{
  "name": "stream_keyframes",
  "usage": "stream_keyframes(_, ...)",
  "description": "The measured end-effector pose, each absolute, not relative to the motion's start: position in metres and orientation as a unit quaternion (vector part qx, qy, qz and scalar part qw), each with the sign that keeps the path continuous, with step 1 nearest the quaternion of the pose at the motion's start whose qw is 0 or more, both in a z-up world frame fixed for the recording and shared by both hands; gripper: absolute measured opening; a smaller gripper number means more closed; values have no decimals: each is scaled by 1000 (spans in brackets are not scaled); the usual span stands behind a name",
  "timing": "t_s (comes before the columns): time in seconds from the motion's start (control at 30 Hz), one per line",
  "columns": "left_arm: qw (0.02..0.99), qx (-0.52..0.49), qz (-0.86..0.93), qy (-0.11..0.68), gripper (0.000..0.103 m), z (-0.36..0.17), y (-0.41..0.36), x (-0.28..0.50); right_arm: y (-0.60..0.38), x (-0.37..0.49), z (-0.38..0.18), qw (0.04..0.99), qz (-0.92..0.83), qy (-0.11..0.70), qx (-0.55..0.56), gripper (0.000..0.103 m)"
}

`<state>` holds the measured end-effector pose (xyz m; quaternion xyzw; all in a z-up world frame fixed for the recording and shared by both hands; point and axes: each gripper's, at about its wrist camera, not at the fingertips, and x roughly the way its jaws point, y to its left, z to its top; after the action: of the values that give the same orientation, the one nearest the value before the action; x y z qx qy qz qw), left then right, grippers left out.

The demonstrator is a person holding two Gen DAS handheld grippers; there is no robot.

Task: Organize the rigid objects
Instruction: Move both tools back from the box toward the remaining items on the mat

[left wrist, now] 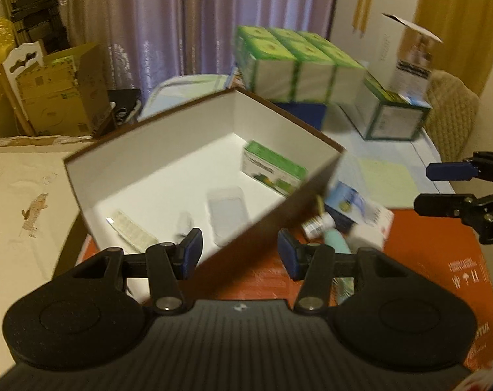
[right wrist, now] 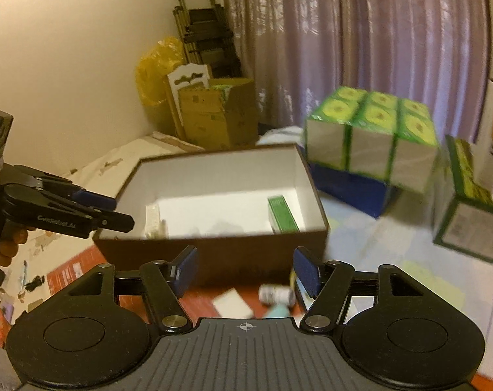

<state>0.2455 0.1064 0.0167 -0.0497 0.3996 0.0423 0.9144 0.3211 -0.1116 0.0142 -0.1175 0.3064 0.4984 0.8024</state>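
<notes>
Both claws, left gripper [left wrist: 238, 254] and right gripper [right wrist: 245, 272], are apart and hold nothing near the brown box [right wrist: 214, 254].

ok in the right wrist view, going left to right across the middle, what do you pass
left gripper → white packet inside the brown box → green carton in the same box → block of green-topped boxes → lone green-edged box

Small bottle [right wrist: 276, 294] label blurred; teal item [right wrist: 278, 311] partly hidden.
</notes>
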Motion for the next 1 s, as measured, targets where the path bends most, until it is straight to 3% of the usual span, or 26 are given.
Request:
stream_keyframes(0.53,896,-23,-43,442,47,-52,39,227,-176,303,-41,800,439,397,-93,63)
stream_keyframes(1.0,875,91,-131,456,47,-103,13,248,-215,301,-72,804,349,479,-52,62)
